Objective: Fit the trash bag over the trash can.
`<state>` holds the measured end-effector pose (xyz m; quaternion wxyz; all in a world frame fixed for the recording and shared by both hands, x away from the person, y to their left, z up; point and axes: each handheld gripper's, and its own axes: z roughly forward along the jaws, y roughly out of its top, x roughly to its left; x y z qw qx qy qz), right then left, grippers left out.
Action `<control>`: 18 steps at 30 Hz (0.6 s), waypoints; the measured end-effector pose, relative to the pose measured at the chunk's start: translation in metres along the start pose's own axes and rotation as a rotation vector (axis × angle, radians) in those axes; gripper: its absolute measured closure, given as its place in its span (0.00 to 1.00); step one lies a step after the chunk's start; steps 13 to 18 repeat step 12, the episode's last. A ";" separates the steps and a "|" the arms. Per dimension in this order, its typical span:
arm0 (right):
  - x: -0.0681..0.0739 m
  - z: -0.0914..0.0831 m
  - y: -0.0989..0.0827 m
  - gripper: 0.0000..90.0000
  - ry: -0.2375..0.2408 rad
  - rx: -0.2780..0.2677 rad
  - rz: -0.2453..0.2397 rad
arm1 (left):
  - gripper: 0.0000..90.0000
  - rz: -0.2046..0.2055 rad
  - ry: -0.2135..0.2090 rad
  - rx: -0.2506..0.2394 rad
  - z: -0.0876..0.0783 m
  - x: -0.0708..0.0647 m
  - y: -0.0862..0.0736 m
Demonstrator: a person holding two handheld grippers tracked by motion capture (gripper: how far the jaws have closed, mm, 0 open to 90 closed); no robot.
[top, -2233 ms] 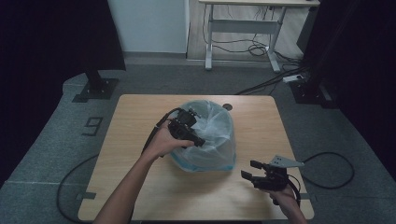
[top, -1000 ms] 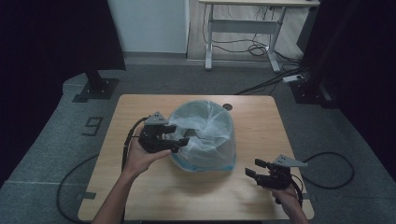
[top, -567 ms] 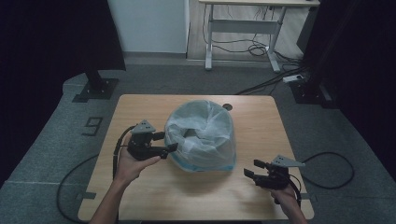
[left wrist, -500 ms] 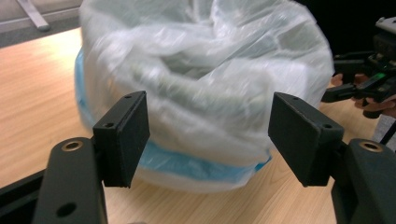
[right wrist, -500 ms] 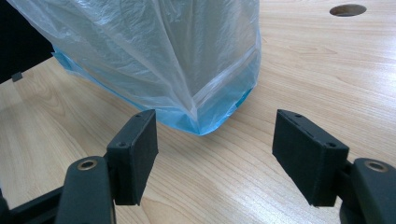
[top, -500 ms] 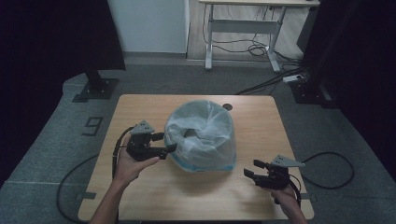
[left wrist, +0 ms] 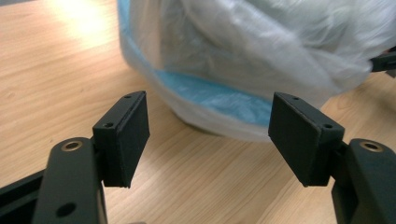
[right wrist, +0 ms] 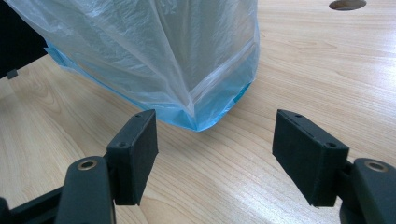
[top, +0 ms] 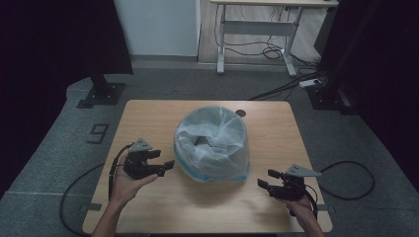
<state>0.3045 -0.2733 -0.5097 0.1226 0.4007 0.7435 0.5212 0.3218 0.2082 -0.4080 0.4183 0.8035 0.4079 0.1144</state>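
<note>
A small bin lined with a pale blue translucent plastic bag (top: pixel 212 143) stands in the middle of the wooden table (top: pixel 148 118). The bag hangs over the rim and down the sides (left wrist: pixel 243 65) (right wrist: pixel 154 56). My left gripper (top: pixel 165 165) is low over the table just left of the bin, pointing at it, open with nothing between its pads (left wrist: pixel 126 135). My right gripper (top: pixel 263 180) sits near the front right of the table, pointing left toward the bag's lower corner, open and holding nothing, its pads (right wrist: pixel 306 151) wide apart.
A round cable hole (top: pixel 240 113) lies in the table behind the bin. Cables trail from both grippers off the table's edges. A desk frame (top: pixel 257 24) and a stand base (top: pixel 101 91) are on the floor beyond the table.
My left gripper has left the top of the bag and moved left, toward the person and down, and now sits beside the bin. The right gripper has stayed put.
</note>
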 end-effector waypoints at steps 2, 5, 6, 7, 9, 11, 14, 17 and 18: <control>0.001 0.001 0.000 0.34 0.002 0.002 -0.001 | 0.32 -0.005 0.004 0.002 -0.001 0.002 -0.003; 0.001 0.001 0.000 0.34 0.002 0.004 -0.003 | 0.32 -0.012 0.004 0.002 -0.001 0.004 -0.005; 0.001 0.001 0.000 0.34 0.002 0.005 -0.003 | 0.32 -0.014 0.005 0.003 0.000 0.005 -0.005; 0.001 0.001 0.000 0.34 0.002 0.006 -0.004 | 0.32 -0.017 0.004 0.003 0.000 0.005 -0.006; 0.002 0.001 0.000 0.34 0.000 0.006 -0.003 | 0.32 -0.021 0.004 0.007 0.002 0.006 -0.007; 0.002 0.001 0.001 0.34 -0.003 0.004 -0.004 | 0.32 -0.024 0.001 0.012 0.004 0.007 -0.008; 0.002 0.001 0.001 0.34 -0.007 0.003 -0.003 | 0.32 -0.024 0.003 0.017 0.005 0.007 -0.009; 0.002 0.001 0.001 0.34 -0.007 0.003 -0.003 | 0.32 -0.024 0.003 0.017 0.005 0.007 -0.009; 0.002 0.001 0.001 0.34 -0.007 0.003 -0.003 | 0.32 -0.024 0.003 0.017 0.005 0.007 -0.009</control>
